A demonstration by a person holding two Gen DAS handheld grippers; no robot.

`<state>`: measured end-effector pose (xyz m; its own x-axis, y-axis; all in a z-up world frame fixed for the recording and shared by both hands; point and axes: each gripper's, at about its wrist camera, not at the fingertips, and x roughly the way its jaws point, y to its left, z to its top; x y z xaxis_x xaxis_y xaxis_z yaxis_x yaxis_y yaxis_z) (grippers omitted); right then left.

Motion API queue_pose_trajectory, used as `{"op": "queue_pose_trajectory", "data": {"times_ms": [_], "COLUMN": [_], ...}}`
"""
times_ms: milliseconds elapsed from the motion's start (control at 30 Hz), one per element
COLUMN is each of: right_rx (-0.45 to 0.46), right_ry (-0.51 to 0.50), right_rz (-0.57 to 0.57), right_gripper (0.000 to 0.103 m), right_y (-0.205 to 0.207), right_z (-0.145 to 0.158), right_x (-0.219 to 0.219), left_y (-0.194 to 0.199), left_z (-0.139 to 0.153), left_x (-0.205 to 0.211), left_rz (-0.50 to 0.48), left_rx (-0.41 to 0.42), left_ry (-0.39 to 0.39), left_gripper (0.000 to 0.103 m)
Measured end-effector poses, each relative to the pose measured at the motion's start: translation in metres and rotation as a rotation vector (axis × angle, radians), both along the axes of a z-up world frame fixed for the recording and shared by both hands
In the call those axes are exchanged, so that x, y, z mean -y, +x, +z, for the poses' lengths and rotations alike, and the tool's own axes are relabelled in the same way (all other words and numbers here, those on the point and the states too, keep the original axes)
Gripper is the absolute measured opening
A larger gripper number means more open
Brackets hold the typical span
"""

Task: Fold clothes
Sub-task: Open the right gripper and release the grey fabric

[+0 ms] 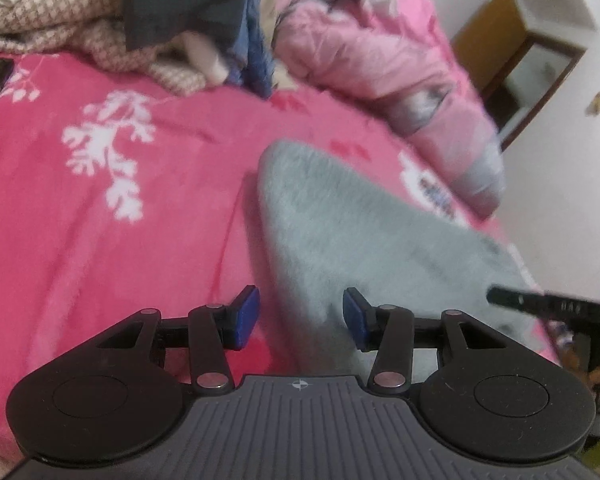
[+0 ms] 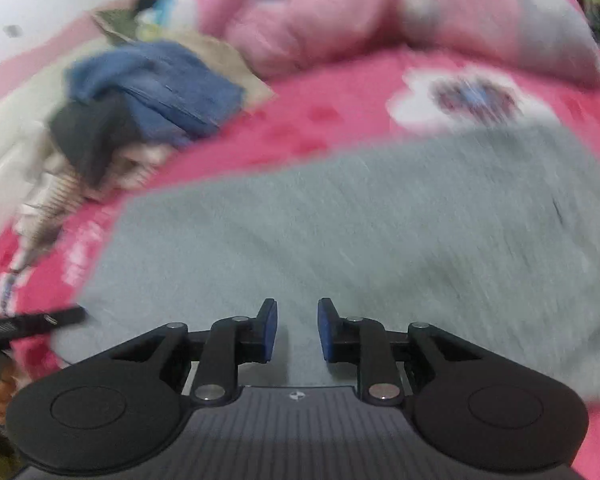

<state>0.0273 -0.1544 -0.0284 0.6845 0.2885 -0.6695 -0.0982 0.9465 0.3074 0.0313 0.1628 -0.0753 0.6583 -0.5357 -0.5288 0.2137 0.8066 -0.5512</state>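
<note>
A grey fleecy garment point(image 2: 360, 232) lies spread on the pink bed cover point(image 1: 100, 240), its tapering end pointing up the bed towards a rumpled pink quilt point(image 1: 360, 40), as I work both handheld grippers over it from the near edge. My left gripper point(image 1: 300, 316) hovers above the garment's left margin, jaws released with a clear gap and nothing between the blue pads. My right gripper point(image 2: 297, 330) hangs over the broad grey middle, its jaws narrower but still parted, no cloth pinched that I can see; the picture from that side is smeared by motion, so fine detail is lost. A heap of unfolded clothes point(image 2: 140, 92), blue denim and dark fabric among them, waits at the head of the bed, well apart from the grey piece. I judge the garment soft, light and limp: it will sag and drape when lifted, and its plush nap should give the pads good purchase without slipping. The sensible hold is at the edges, one corner per gripper, pinching only the layers meant to travel, so the fold comes over flat.
</note>
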Motion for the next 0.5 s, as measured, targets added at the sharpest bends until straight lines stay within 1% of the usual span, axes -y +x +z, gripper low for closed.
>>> {"op": "queue_pose_trajectory", "data": {"times_ms": [67, 100, 167, 267, 367, 400, 433, 467, 500], "right_rx": [0.029, 0.035, 0.043, -0.027, -0.094, -0.098, -0.109, -0.121, -0.139], "right_ry": [0.016, 0.028, 0.053, 0.085, 0.105, 0.049, 0.028, 0.037, 0.057], "right_rz": [0.070, 0.109, 0.185, 0.238, 0.284, 0.261, 0.234, 0.199, 0.174], "right_gripper": [0.024, 0.024, 0.024, 0.024, 0.023, 0.022, 0.022, 0.018, 0.015], "right_y": [0.018, 0.029, 0.053, 0.105, 0.156, 0.168, 0.181, 0.191, 0.196], "right_z": [0.016, 0.022, 0.031, 0.010, -0.012, -0.026, -0.041, -0.054, -0.058], "right_x": [-0.026, -0.041, -0.072, -0.116, -0.159, -0.168, -0.173, -0.172, -0.170], "left_y": [-0.005, -0.006, -0.010, -0.020, -0.022, -0.022, -0.022, -0.022, -0.022], "left_z": [0.001, 0.000, -0.006, -0.017, -0.019, -0.020, -0.021, -0.021, -0.021], "left_x": [0.000, 0.003, 0.010, 0.015, 0.012, 0.010, 0.009, 0.009, 0.009], "left_rz": [-0.029, -0.056, -0.092, -0.093, -0.094, -0.095, -0.098, -0.101, -0.105], "left_rx": [0.025, 0.028, 0.022, 0.038, 0.052, 0.051, 0.051, 0.052, 0.054], "left_ry": [-0.020, -0.008, 0.040, 0.066, 0.048, 0.042, 0.038, 0.036, 0.035], "left_gripper": [0.046, 0.046, 0.046, 0.047, 0.047, 0.047, 0.047, 0.047, 0.047]}}
